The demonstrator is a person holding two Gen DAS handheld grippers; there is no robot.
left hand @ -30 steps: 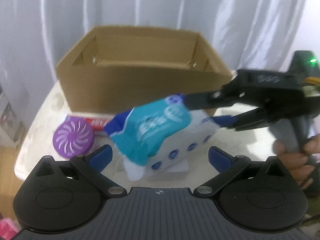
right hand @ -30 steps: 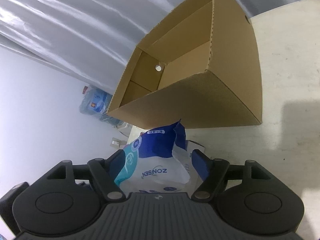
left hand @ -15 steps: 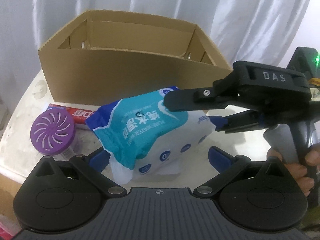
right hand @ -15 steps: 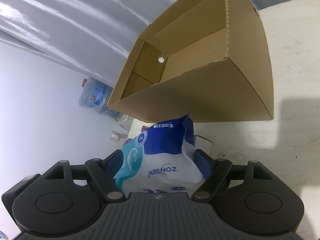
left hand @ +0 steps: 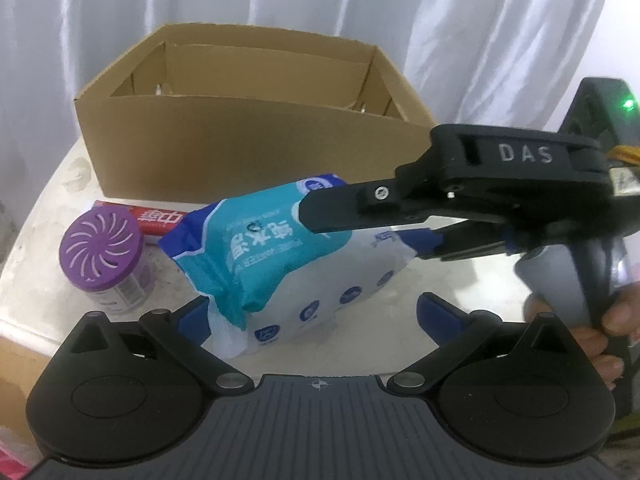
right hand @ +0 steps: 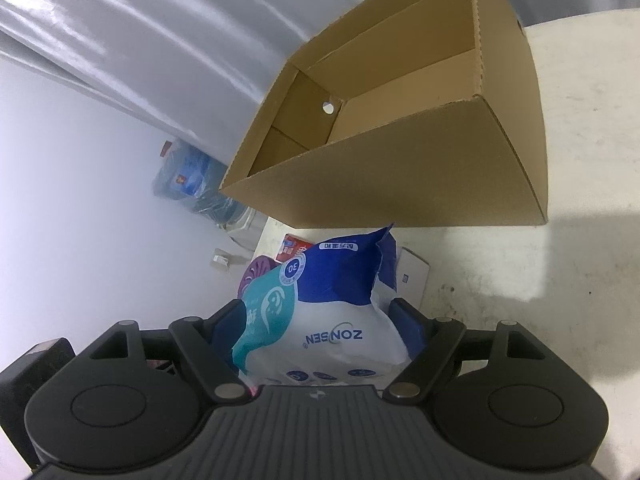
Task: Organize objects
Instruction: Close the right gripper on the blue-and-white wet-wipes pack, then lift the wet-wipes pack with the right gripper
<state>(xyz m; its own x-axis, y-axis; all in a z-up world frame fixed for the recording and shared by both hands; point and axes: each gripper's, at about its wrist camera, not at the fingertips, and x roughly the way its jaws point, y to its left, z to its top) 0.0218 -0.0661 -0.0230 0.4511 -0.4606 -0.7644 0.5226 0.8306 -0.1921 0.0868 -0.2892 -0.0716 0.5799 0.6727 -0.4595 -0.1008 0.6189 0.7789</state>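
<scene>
A teal, blue and white wet wipes pack hangs above the table, with my right gripper shut on it from above and below. In the right wrist view the pack fills the gap between the right gripper's blue pads. My left gripper is open just beneath the pack, whose lower corner sits near its left finger. An open cardboard box stands behind; its inside looks bare.
A purple-lidded air freshener and a red toothpaste box lie left of the pack on the pale table. A small white box sits under the pack. A person's hand holds the right gripper's handle. White curtains hang behind.
The pack stays clamped in the right gripper and has barely shifted. Both views have tilted slightly, so more of the box's inside shows. The left gripper stays open.
</scene>
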